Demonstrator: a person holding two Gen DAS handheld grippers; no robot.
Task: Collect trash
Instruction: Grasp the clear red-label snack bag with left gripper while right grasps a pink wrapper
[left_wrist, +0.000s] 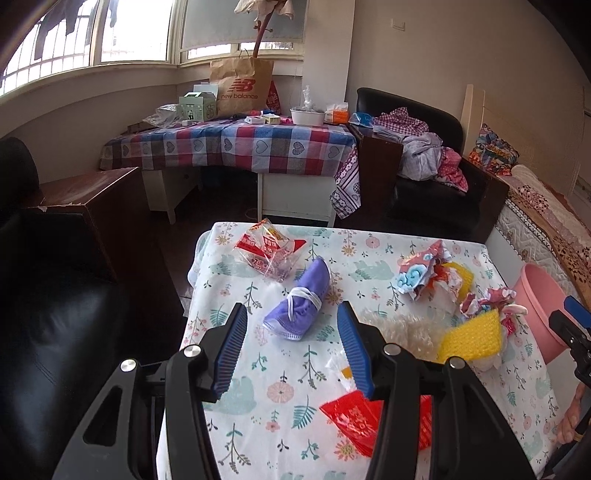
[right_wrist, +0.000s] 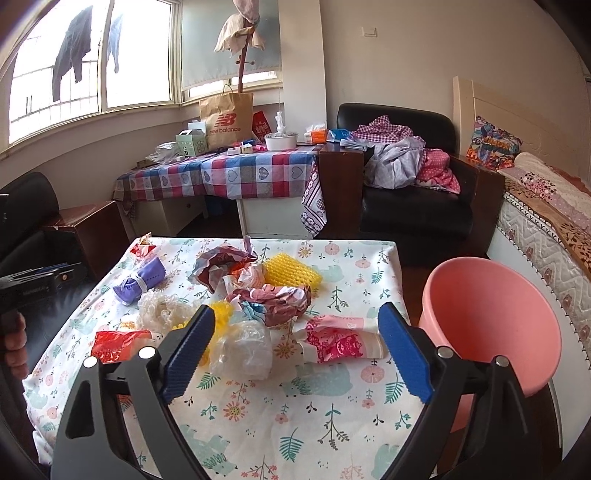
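Observation:
Trash lies on a table with a floral cloth (left_wrist: 280, 398) (right_wrist: 295, 417). My left gripper (left_wrist: 291, 325) is open, above the cloth, with a rolled purple face mask (left_wrist: 299, 306) (right_wrist: 140, 282) just ahead between its fingers. A red wrapper (left_wrist: 354, 421) (right_wrist: 118, 343) lies under its right finger. My right gripper (right_wrist: 295, 325) is open, with a clear plastic bag (right_wrist: 245, 349) and a pink patterned wrapper (right_wrist: 340, 341) ahead of it. A pink bin (right_wrist: 491, 325) (left_wrist: 543, 306) stands off the table's right side.
Crumpled papers (right_wrist: 225, 266) (left_wrist: 424, 273), yellow foam nets (right_wrist: 291, 275) (left_wrist: 469, 336), white foam net (right_wrist: 162, 310) and a clear red-printed bag (left_wrist: 269, 251) lie on the table. Black armchairs (left_wrist: 55, 332) (right_wrist: 413, 206), a bed (right_wrist: 546, 229) and a checked table (right_wrist: 221, 173) surround it.

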